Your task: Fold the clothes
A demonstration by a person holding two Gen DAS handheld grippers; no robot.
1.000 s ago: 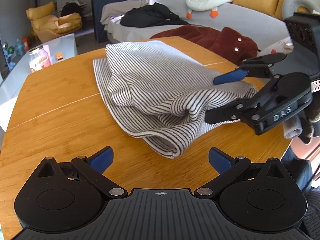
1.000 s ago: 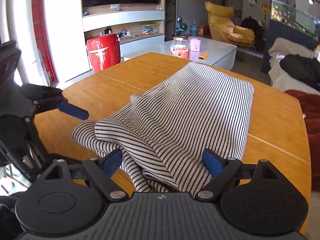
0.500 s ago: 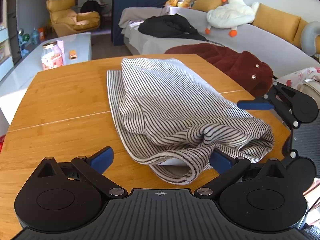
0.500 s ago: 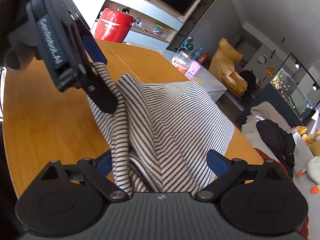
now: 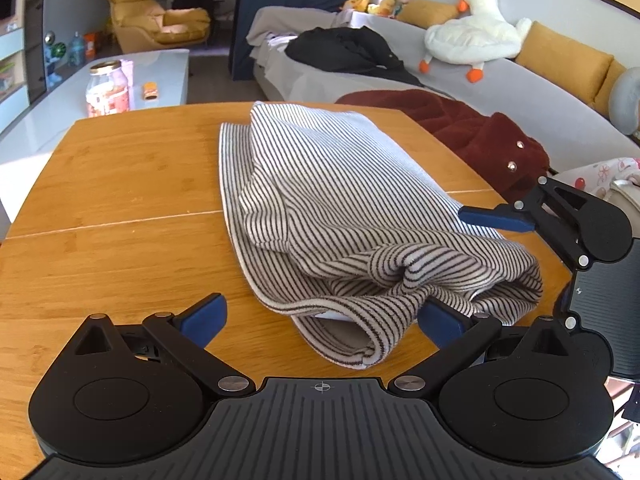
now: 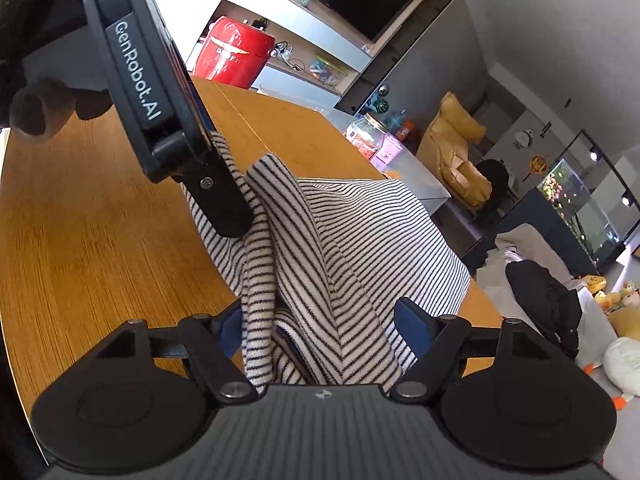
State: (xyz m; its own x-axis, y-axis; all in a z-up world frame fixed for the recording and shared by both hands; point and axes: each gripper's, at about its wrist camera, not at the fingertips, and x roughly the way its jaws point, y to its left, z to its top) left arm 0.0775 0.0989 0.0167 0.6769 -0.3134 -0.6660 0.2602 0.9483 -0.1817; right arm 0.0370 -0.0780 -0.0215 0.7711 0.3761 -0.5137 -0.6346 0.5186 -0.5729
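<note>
We see 1 striped garment (image 5: 340, 200) lying on the wooden table (image 5: 120, 184), doubled into a long bundle whose long axis runs from the table's near edge toward the far edge by the sofa (image 5: 520, 80). Its far end lies flat; its near end is rolled and bunched, with an open fold mouth facing the left gripper (image 5: 320, 320). That near end sits directly ahead of the left gripper, between its 2 blue-padded fingers, which stand wide apart and hold nothing; the right-hand pad only touches the roll. The right gripper (image 6: 320, 324) comes at the same end from the garment's right side, and the cloth rises up into its mouth, lying loose between fingers that are also spread; we judge that it has not closed on the fabric, though the cloth hides the fingertips. In the right wrist view the left gripper's finger presses against a lifted ridge of the cloth. Both grippers are about equally near the bunched end, so we judge that the next move turns on that end, across the long axis. Whether this roll is being gathered or smoothed, the pictures do not settle. Beyond the garment we count 1 dark red garment (image 5: 460, 128) on the sofa past the table's far right corner, and 1 jar (image 5: 107, 88) on the low white table beyond its far left corner.
</note>
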